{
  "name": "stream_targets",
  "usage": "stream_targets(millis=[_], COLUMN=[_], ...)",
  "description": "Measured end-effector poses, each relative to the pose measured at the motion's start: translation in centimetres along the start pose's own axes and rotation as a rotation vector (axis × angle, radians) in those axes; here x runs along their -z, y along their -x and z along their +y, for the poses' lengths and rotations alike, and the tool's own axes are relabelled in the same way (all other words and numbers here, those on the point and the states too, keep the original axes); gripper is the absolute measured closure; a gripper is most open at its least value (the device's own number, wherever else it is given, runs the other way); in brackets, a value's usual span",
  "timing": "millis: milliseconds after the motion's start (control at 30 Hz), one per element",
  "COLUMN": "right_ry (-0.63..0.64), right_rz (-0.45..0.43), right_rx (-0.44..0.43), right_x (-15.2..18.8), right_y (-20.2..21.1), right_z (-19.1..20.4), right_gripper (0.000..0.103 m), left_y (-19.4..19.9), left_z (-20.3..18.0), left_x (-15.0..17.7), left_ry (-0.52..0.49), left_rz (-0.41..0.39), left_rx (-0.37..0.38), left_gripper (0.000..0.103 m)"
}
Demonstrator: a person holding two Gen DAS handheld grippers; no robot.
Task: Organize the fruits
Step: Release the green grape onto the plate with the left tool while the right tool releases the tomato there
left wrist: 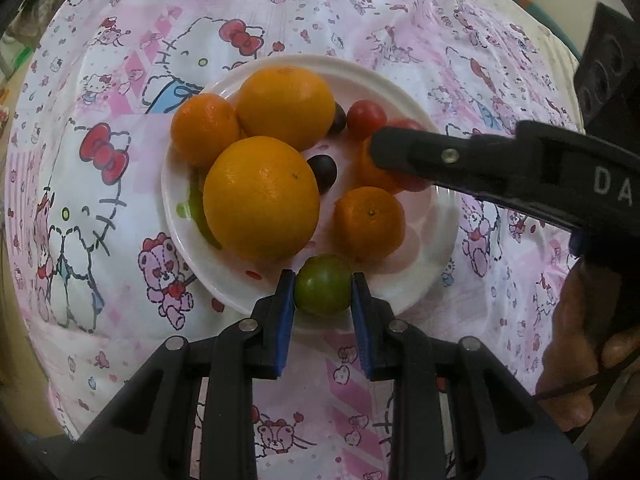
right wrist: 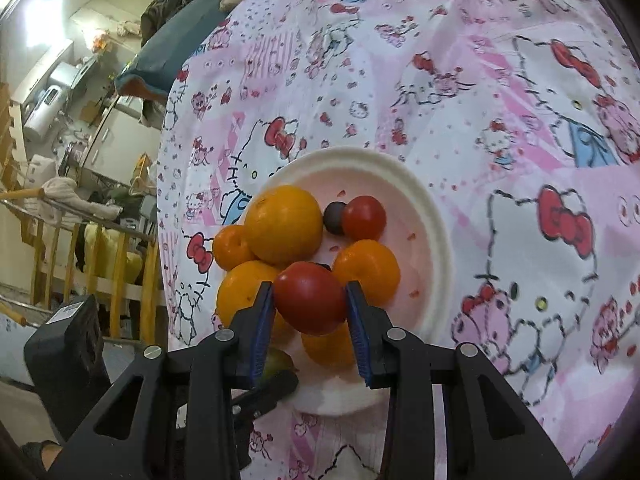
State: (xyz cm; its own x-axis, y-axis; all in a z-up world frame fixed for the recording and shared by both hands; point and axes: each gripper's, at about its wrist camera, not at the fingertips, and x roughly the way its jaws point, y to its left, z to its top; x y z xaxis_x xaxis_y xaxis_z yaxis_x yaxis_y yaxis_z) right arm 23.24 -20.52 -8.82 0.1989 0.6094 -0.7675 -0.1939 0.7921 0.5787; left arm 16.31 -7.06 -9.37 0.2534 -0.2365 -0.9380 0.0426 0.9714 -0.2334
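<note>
A white plate (left wrist: 424,280) on a Hello Kitty cloth holds two large oranges (left wrist: 262,198), small mandarins (left wrist: 370,222), a red tomato (left wrist: 366,118) and dark grapes (left wrist: 324,168). My left gripper (left wrist: 323,290) is shut on a green tomato (left wrist: 323,289) at the plate's near rim. My right gripper (right wrist: 309,300) is shut on a red tomato (right wrist: 310,298) above the plate (right wrist: 424,216); its finger (left wrist: 420,152) reaches in from the right in the left wrist view. The green tomato (right wrist: 276,362) shows partly behind the right gripper's left finger.
The pink and white cloth (left wrist: 120,160) covers the table all around the plate. Off the table's left edge in the right wrist view stand wooden railings (right wrist: 80,256) and room clutter. A hand (left wrist: 576,360) holds the right gripper at the right.
</note>
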Motion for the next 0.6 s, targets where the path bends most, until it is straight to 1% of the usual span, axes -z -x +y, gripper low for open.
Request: stream_targets(millis=[167, 300, 333, 367, 400, 467, 600], right_ry=[0.014, 0.019, 0.016, 0.007, 0.002, 0.006, 0.009], right_rz=[0.002, -0.013, -0.012, -0.015, -0.02, -0.043, -0.086], right_rx=[-0.019, -0.014, -0.021, -0.027, -0.029, -0.017, 0.025], right_x=[0.1, 0.1, 0.1, 0.1, 0.1, 0.0, -0.2], right_y=[-0.5, -0.4, -0.3, -0.2, 0.0, 0.6, 2.2], right_z=[0.6, 0.8, 0.7, 0.7, 0.6, 0.7, 0.5], right_gripper=[0.063, 0.063, 0.059, 0.054, 0.049, 0.049, 0.049], left_y=[-0.2, -0.6, -0.6, -0.5, -0.4, 0.1, 0.9], left_z=[-0.3, -0.6, -0.6, -0.7, -0.7, -0.7, -0.3], left_x=[0.1, -0.1, -0.1, -0.2, -0.2, -0.2, -0.1], left_ry=[-0.029, -0.044, -0.046, -0.047, -0.046, -0.034, -0.037], left_rz=[-0.001, 0.004, 0.006, 0.003, -0.003, -0.019, -0.029], left_rx=[-0.02, -0.014, -0.015, -0.011, -0.006, 0.0, -0.003], left_gripper=[0.079, 0.076, 0.073, 0.064, 0.05, 0.034, 0.034])
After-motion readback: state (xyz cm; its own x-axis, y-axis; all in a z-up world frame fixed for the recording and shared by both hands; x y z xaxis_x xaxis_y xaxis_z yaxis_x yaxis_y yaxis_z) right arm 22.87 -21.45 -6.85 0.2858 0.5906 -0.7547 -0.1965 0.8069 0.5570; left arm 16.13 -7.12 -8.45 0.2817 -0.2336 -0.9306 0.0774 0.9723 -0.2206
